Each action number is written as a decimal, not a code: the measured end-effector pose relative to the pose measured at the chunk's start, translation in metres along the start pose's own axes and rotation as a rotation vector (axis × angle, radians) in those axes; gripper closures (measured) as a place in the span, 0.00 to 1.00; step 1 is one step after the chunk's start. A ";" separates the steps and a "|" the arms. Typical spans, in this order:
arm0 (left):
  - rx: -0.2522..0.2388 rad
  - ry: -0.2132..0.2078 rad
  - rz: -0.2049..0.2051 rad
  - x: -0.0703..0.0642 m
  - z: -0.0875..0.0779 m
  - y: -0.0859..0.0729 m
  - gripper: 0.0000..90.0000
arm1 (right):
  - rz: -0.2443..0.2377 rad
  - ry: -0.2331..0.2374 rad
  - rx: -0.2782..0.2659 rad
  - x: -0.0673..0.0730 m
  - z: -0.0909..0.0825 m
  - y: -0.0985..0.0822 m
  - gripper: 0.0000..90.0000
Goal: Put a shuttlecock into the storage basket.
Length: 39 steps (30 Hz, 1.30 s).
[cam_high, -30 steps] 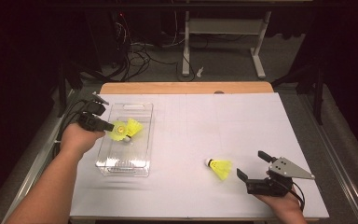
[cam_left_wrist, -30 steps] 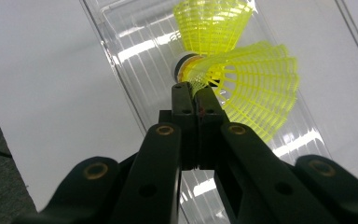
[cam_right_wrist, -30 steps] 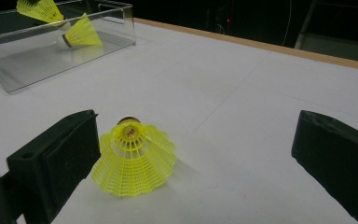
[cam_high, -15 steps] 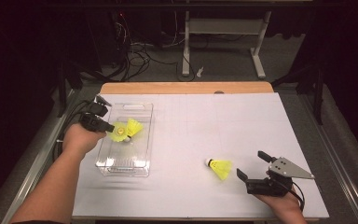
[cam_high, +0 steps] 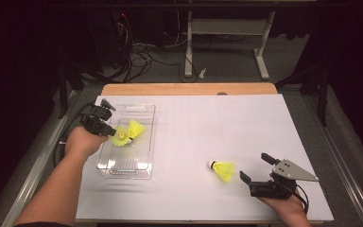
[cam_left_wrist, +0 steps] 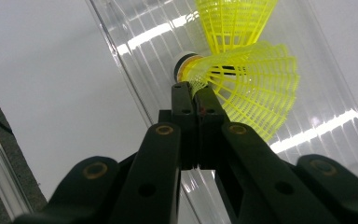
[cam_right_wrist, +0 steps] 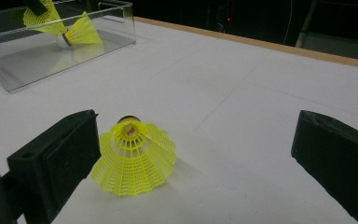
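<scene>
Broadly, the white table [cam_high: 194,123] carries a clear bin [cam_high: 142,170] at the left, placed within easy reach of the left hand so shuttlecocks can be gathered into it. One shuttle [cam_high: 136,127] already lies inside the bin. The left tongs [cam_high: 112,133] are pinched tight on the skirt edge of a second shuttle [cam_left_wrist: 242,79], holding it over the bin, apparently so that it will drop inside once let go. A third shuttle [cam_high: 222,170] lies on its side on the bare table, well apart from the bin. The right tongs [cam_high: 253,168], jaws spread wide and holding nothing, rest just beside it with the skirt facing them, seemingly lined up for the next pick.
</scene>
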<state>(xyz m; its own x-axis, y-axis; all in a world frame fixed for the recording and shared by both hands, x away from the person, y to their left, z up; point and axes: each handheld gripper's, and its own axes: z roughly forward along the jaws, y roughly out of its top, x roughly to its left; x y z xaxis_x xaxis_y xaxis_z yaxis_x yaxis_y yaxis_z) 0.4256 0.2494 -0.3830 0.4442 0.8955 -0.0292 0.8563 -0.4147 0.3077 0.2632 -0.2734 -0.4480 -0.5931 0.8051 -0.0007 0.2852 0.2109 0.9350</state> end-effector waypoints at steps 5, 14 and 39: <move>0.005 -0.010 -0.006 0.001 0.001 -0.001 0.98 | 0.002 -0.001 -0.002 0.000 0.000 0.000 0.02; 0.006 -0.034 -0.011 0.001 0.003 -0.004 0.93 | 0.001 0.001 0.000 0.000 0.000 0.000 0.02; -0.031 -0.060 -0.004 -0.009 -0.023 -0.008 0.78 | -0.001 -0.001 -0.011 0.002 -0.003 0.003 0.02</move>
<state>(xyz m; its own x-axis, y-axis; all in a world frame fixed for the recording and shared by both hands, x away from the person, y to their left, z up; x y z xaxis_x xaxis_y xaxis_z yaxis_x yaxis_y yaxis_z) 0.4090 0.2481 -0.3634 0.4567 0.8853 -0.0871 0.8500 -0.4054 0.3365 0.2610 -0.2731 -0.4446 -0.5923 0.8057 -0.0017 0.2764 0.2052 0.9389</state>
